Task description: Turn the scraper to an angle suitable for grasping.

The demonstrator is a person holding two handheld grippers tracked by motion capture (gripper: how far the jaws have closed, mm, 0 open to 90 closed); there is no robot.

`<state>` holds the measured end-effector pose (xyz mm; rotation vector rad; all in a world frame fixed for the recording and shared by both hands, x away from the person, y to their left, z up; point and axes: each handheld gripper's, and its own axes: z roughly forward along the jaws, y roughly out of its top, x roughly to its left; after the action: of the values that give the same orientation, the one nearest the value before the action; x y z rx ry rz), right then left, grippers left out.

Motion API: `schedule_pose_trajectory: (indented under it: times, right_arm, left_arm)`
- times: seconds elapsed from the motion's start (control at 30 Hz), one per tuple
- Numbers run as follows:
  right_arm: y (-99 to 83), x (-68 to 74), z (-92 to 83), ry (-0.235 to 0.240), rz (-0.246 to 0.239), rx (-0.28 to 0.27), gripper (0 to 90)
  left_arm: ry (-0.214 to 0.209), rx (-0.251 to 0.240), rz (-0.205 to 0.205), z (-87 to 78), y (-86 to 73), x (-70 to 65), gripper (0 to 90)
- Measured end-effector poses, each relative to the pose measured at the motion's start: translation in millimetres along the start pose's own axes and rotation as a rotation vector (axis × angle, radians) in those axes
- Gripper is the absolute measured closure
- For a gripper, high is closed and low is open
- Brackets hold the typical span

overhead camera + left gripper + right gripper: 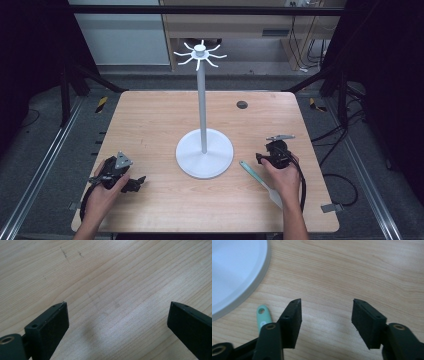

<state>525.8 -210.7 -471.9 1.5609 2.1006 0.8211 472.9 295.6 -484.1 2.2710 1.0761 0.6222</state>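
Nearest you, your left gripper (134, 184) lies low on the wooden table (150, 120), jaws spread wide with bare wood between them in its own view. Nothing in hand there.

Over on your side's right, the right gripper (325, 312) sits with its jaws parted about halfway, nothing between the pads. The spatula (260, 176) lies flat on the table just beside that hand, pale blade toward you, green handle (263, 317) pointing at the stand's base, its hanging hole visible right next to the near jaw. So you're beside it, not around it.

Further out, the white stand (202, 107) rises from its round base (204, 153) at mid-table, with the ring of hooks (200, 53) up top.

Here's the risk, as I read it: the handle lies flat on the wood, so if you close from this offset you'll likely nudge it sideways or skid it against the base rim. Pinch only the tip and it may swing on the way up. And the stand looks tall and slim; knock the pole while reaching for a hook and it could rock.
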Motion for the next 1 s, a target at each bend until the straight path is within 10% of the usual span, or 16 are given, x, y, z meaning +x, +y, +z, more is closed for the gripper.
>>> schedule_pose_trajectory:
  times: [0.6,1.0]
  right_arm:
    - [6.9,36.7,10.3,0.034,-0.132,0.036,87.1]
    - [3.1,44.9,17.8,0.091,-0.172,0.093,90.0]
  left_arm:
    - [0.002,0.005,0.011,1.3,0.8,-2.5,3.6]
    - [-0.003,0.011,0.014,1.7,1.0,-3.4,3.6]
